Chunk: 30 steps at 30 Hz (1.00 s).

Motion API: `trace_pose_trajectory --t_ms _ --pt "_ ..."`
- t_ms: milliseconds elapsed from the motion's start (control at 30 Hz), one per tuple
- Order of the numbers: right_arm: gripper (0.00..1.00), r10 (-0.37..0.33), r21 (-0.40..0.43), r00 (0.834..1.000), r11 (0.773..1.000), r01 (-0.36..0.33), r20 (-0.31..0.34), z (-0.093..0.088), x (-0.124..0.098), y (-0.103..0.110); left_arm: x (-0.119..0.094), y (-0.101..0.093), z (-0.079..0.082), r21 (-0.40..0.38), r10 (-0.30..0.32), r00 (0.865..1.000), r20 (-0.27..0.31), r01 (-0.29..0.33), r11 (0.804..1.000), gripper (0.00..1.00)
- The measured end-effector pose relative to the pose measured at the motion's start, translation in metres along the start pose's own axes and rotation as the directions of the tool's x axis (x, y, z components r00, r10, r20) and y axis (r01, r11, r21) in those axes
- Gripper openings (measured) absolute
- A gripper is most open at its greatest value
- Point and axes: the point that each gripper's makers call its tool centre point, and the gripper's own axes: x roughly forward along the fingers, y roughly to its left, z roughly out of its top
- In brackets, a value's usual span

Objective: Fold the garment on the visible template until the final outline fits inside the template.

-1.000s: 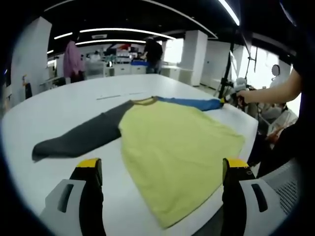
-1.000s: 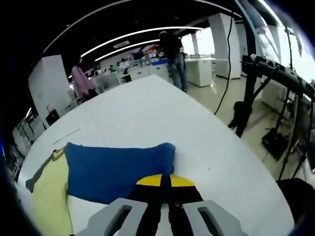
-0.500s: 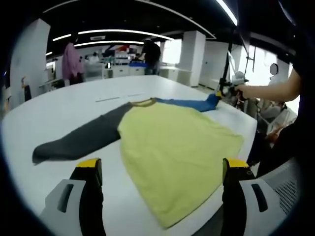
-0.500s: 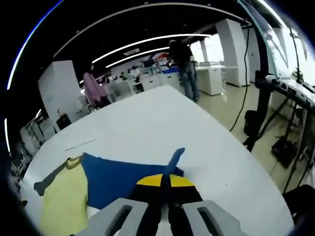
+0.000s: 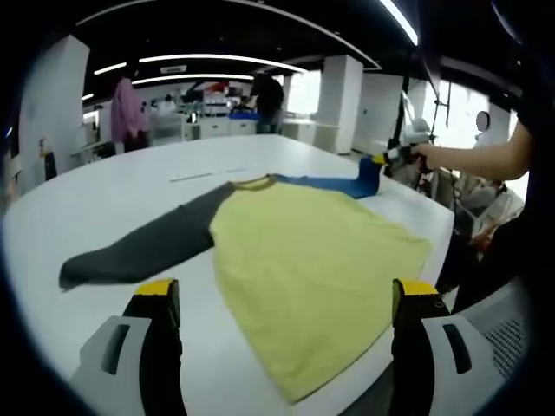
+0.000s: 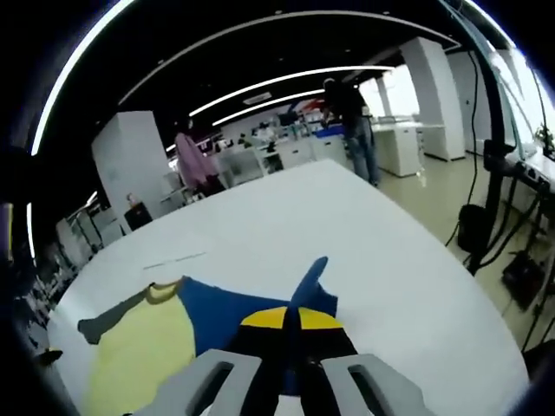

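Fingers (image 6: 289, 325) pinch blue sleeve (image 6: 251, 312); people (image 6: 351, 117) stand beyond table (image 6: 286, 217).

— Where can I pass on the table (image 5: 121, 186)?

— I see bare white top at far and left, beyond the shirt (image 5: 303, 260). The grey sleeve (image 5: 139, 247) lies across the near left.

— Right side?

— Past the edge I see stands (image 6: 486, 191) and cables on the floor.

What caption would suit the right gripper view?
Right gripper, shut on the blue sleeve, lifts its cuff off the white table.
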Motion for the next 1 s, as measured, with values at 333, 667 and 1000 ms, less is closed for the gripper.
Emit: trace_pose_trajectory --t_ms 333,667,1000 --pt "0.0 0.078 -0.032 0.997 0.996 -0.078 0.002 -0.001 0.01 0.04 -0.001 0.0 0.0 0.0 0.001 1.0 0.005 -0.001 1.0 0.99" --pt "0.0 0.118 -0.073 0.993 0.99 -0.119 -0.013 -0.01 0.015 0.075 -0.001 -0.002 0.002 0.007 -0.001 1.0 0.007 0.001 1.0 0.99" --pt "0.0 0.133 -0.108 0.991 0.985 -0.135 -0.029 -0.015 0.02 0.099 -0.001 -0.009 0.005 0.021 -0.02 1.0 0.019 0.019 1.0 0.99"
